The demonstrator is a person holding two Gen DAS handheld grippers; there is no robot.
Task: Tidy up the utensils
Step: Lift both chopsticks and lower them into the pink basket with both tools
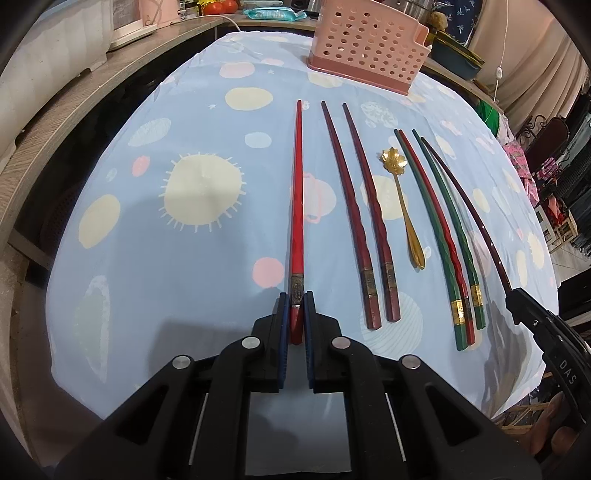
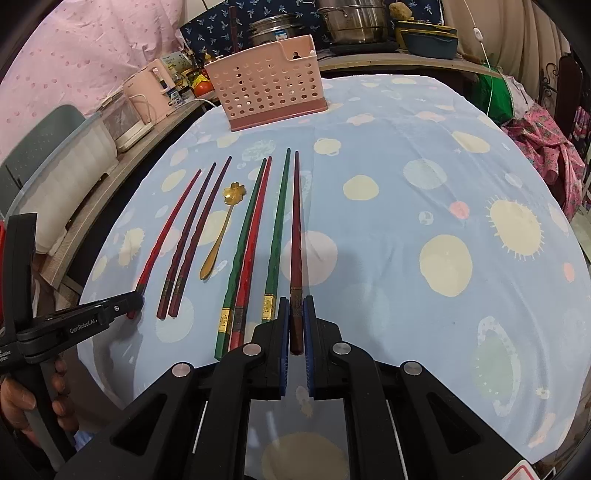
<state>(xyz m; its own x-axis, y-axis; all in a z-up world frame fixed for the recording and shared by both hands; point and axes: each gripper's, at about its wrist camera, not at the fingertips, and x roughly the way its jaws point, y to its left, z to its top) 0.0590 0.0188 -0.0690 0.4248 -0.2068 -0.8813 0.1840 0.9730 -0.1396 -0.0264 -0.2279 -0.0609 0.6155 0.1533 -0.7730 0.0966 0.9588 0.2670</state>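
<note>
My left gripper [image 1: 296, 300] is shut on the thick end of a bright red chopstick [image 1: 297, 206] at the left of the row. My right gripper [image 2: 296, 303] is shut on the thick end of a dark maroon chopstick [image 2: 296, 229] at the right of the row. Between them on the blue cloth lie two dark red chopsticks [image 1: 360, 206], a gold flower spoon [image 1: 402, 199], and green and red chopsticks [image 1: 439, 236]. A pink perforated utensil holder [image 1: 364, 55] stands at the far side; it also shows in the right wrist view [image 2: 271, 83].
The table is covered by a blue planet-print cloth [image 1: 166, 240]. A wooden shelf [image 1: 74, 99] runs along the left with white containers. Pots [image 2: 351, 22] and a blue dish [image 2: 430, 42] stand behind the holder. Clothing and chairs are at the right.
</note>
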